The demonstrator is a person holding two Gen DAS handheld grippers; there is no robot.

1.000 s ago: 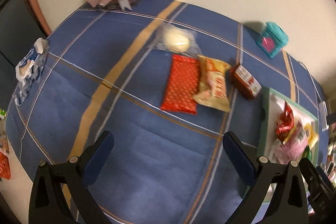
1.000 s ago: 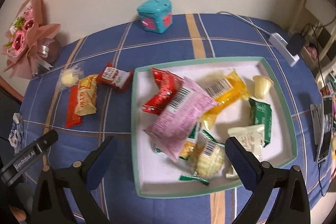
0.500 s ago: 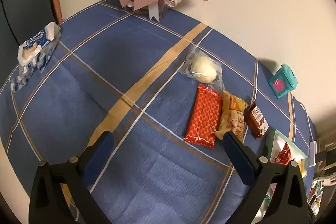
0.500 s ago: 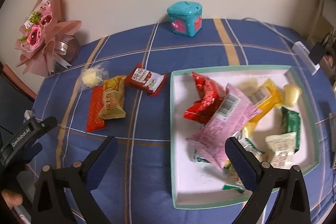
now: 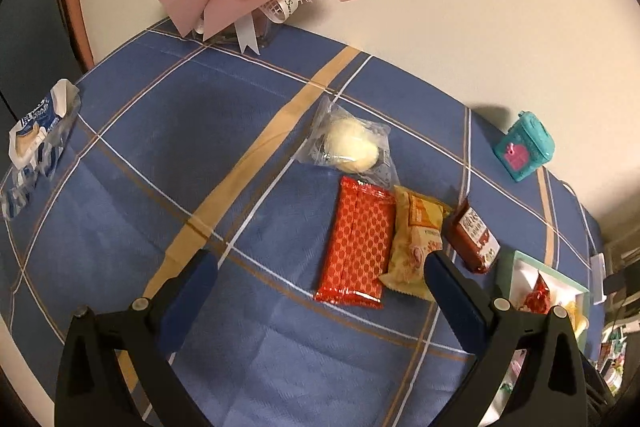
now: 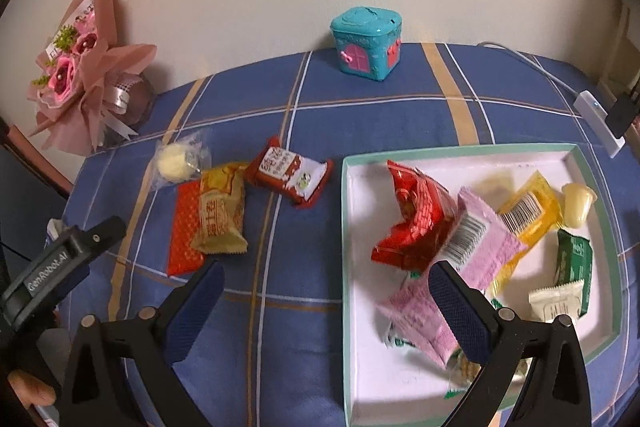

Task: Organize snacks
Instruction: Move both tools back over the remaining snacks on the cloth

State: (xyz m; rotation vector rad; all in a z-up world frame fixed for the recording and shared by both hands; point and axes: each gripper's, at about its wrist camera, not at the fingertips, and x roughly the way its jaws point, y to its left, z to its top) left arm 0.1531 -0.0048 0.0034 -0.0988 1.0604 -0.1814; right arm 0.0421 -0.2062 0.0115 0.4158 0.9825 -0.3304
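Left gripper [image 5: 320,267], released and empty, has drawn back from the four snacks [image 5: 356,243] lined along the table's [image 5: 160,147] far-left edge; right gripper [image 6: 324,275], released, now hangs between row and tray [image 6: 345,267]. Sorting continues.

The left gripper [image 6: 60,263] body read "GenRobot.AI" in white letters. Barcodes showed on the pink packet [image 6: 476,239] and yellow packet [image 6: 528,215]; their digits, and the snack wrapper print, were illegible.

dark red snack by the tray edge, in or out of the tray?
Out. The dark red packet lies on the blue cloth, just left of the tray rim, apart from it.
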